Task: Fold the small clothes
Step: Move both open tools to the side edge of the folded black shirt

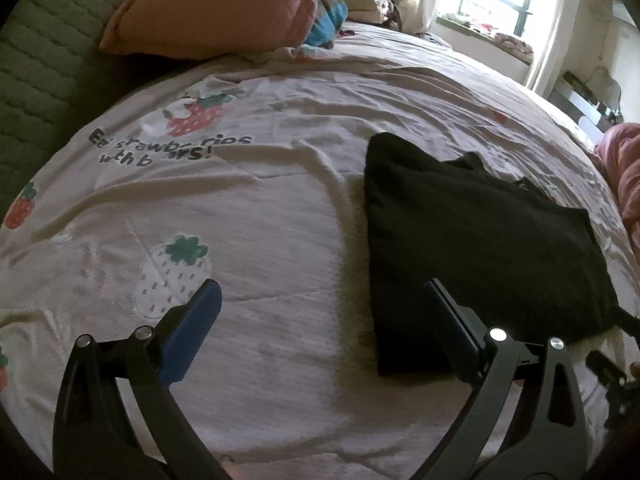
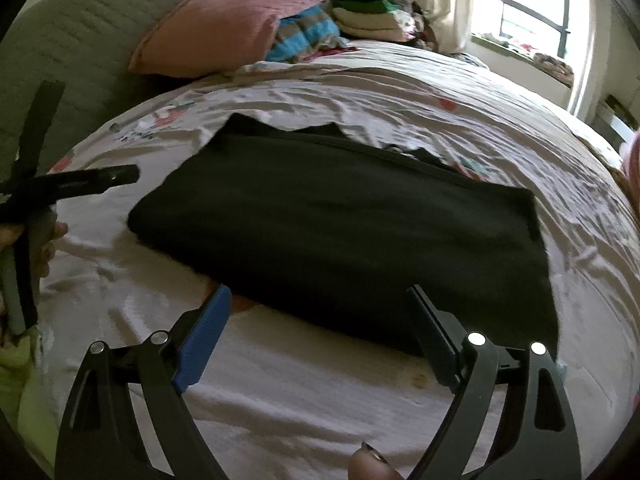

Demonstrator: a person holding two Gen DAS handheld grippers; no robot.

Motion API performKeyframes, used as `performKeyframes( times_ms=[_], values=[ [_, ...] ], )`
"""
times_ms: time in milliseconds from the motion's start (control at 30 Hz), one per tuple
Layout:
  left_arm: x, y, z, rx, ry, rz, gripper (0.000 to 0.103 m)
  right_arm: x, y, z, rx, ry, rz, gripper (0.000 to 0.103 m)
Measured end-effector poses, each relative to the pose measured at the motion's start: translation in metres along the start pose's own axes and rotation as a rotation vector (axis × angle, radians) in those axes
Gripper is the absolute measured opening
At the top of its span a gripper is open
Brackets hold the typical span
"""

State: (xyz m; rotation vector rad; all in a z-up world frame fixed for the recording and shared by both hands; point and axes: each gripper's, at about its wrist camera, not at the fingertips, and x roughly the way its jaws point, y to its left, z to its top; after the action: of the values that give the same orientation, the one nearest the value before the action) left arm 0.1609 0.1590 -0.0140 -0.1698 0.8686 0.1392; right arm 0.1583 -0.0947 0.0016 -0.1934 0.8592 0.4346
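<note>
Covering the whole bed, strawberry-print quilt; pink pillow at 11 o'clock. Folded black garment flat on quilt, centre of right view, 3 o'clock in left view. Left gripper wide, nothing between. Right gripper wide, empty, at garment's near edge

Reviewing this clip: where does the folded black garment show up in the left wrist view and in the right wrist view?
Left wrist: the black garment lies right of centre on the strawberry-print bedcover, beyond the right-hand finger.
Right wrist: the black garment fills the centre, just beyond both fingers.
Shared landmark: the pink pillow at upper left in both views.
</note>
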Motion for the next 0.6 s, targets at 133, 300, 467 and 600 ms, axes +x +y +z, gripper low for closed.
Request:
performKeyframes(
  times_ms=[133,300,467,600],
  values=[
    [0.002,0.009,0.002,-0.018,0.000,0.018,0.093,0.007,0.023,0.006,-0.055,-0.003,0.022,0.087],
    [0.006,0.019,0.004,-0.042,0.005,0.025,0.093,0.018,0.052,0.013,-0.131,-0.004,0.038,0.092],
    [0.011,0.024,0.007,-0.051,0.012,0.034,0.093,0.027,0.076,0.018,-0.212,-0.011,0.043,0.092],
    [0.015,0.025,0.009,-0.051,0.017,0.040,0.093,0.038,0.092,0.022,-0.274,-0.009,0.047,0.092]
  ],
)
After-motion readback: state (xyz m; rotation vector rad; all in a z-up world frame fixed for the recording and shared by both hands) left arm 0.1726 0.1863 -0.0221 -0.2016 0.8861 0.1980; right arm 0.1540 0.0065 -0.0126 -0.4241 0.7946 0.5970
